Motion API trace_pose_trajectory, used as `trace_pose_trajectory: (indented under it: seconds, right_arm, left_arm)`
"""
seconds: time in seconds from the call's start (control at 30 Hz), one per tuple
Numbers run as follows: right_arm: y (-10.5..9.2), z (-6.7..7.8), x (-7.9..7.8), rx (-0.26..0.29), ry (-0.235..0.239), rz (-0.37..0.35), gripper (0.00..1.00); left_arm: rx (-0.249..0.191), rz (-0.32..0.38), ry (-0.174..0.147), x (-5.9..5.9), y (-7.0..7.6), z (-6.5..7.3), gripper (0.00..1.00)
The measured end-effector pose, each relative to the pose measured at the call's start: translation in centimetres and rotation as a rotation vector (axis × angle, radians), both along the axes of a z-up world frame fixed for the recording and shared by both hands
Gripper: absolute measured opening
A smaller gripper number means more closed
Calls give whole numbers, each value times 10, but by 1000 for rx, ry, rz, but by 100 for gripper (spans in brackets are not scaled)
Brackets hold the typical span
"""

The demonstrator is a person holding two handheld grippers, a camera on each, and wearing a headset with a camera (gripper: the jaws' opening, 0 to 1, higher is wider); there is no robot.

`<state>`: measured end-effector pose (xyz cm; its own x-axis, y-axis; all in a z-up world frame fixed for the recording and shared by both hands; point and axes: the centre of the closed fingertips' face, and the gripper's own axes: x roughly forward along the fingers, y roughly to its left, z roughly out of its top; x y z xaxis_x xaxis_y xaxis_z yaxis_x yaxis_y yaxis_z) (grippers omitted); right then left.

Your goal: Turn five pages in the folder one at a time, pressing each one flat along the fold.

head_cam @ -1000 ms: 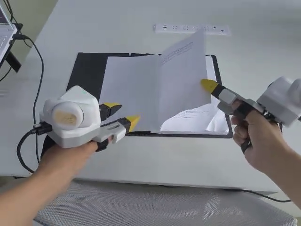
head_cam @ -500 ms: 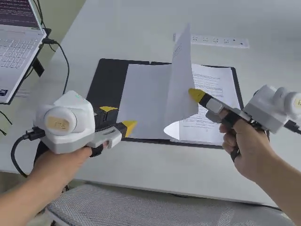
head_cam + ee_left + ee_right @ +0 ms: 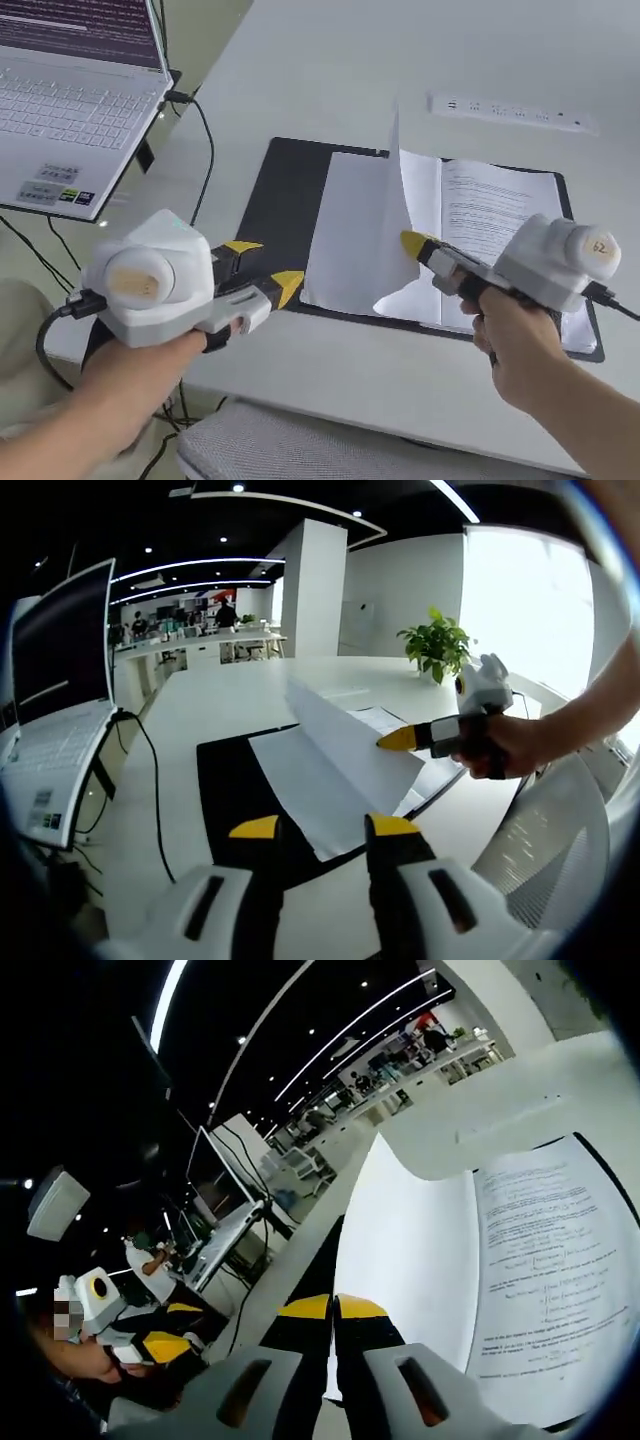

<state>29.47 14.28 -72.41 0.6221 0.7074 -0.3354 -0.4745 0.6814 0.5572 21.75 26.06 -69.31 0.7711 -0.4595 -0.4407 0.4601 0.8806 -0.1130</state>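
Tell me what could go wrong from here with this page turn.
1. The right claw is shut on the lower edge of the page, which stands upright over the fold. A sideways tug may crease or tear it there.
2. The left claw hangs open at the near edge of the folder, pressing nothing. The folder may slide, and the page could flop back once released.
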Motion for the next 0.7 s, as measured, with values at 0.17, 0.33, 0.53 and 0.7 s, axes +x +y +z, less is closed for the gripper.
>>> trace_pose_trajectory:
  seconds: [0.17, 0.33, 0.53, 0.7]
  right_arm:
    - [26, -12, 0, -88, -7, -8, 0]
    - [41, -32, 3, -207, -21, -2, 0]
    - [61, -49, 3, -293, -34, 12, 0]
    - [77, -70, 3, -365, -27, 38, 0]
  left_arm:
    - [-17, 14, 4, -4, 12, -3, 31]
    - [-21, 20, 17, -6, 25, -10, 30]
    - [-38, 22, 17, -6, 32, -12, 30]
    - [-41, 16, 28, -7, 34, -15, 30]
